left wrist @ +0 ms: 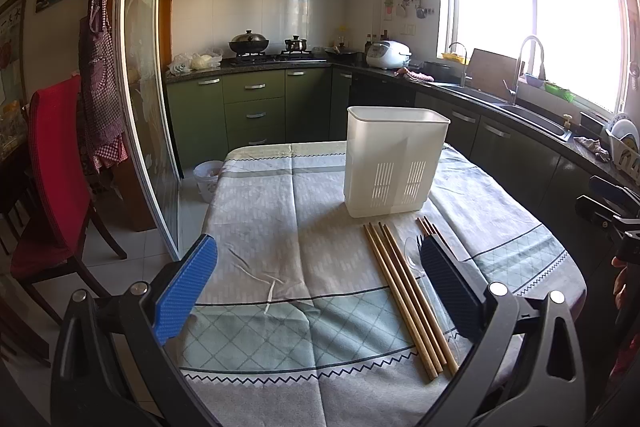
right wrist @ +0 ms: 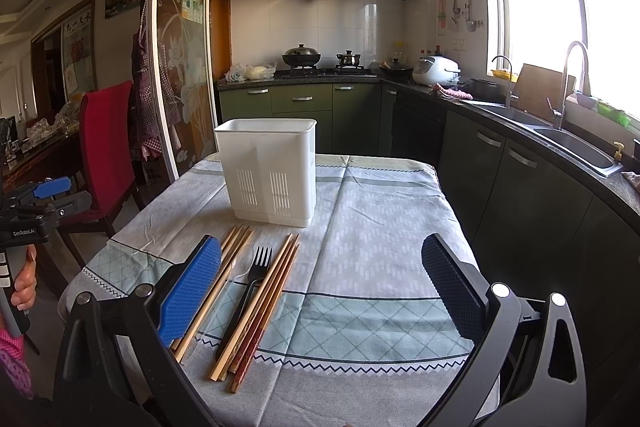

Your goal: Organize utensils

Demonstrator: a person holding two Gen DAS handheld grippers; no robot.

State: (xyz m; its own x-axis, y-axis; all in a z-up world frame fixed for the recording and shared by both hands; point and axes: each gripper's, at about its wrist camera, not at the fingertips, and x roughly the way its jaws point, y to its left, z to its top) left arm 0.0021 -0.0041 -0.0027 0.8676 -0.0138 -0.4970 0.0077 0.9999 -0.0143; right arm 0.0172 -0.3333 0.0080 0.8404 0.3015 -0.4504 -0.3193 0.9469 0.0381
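A white slotted utensil holder [left wrist: 394, 161] [right wrist: 271, 171] stands upright and looks empty on the table's far half. In front of it lie several light wooden chopsticks [left wrist: 408, 295] [right wrist: 218, 291], a clear plastic spoon [left wrist: 412, 253] [right wrist: 244, 263], a black plastic fork [right wrist: 250, 287] and several darker chopsticks [right wrist: 266, 311] [left wrist: 430, 227]. My left gripper [left wrist: 320, 275] hovers open above the cloth, its right finger [left wrist: 450, 291] over the spoon and fork. My right gripper [right wrist: 320, 283] is open too, with its left finger [right wrist: 190, 291] over the light chopsticks. Neither holds anything.
A patterned cloth covers the table [left wrist: 280, 227] [right wrist: 380, 227]. A red chair [left wrist: 56, 171] [right wrist: 106, 147] stands left of it. Green cabinets, a stove [left wrist: 272, 57] and a sink counter [right wrist: 560, 139] run behind and to the right. A hand [right wrist: 24, 279] holds the left gripper's handle.
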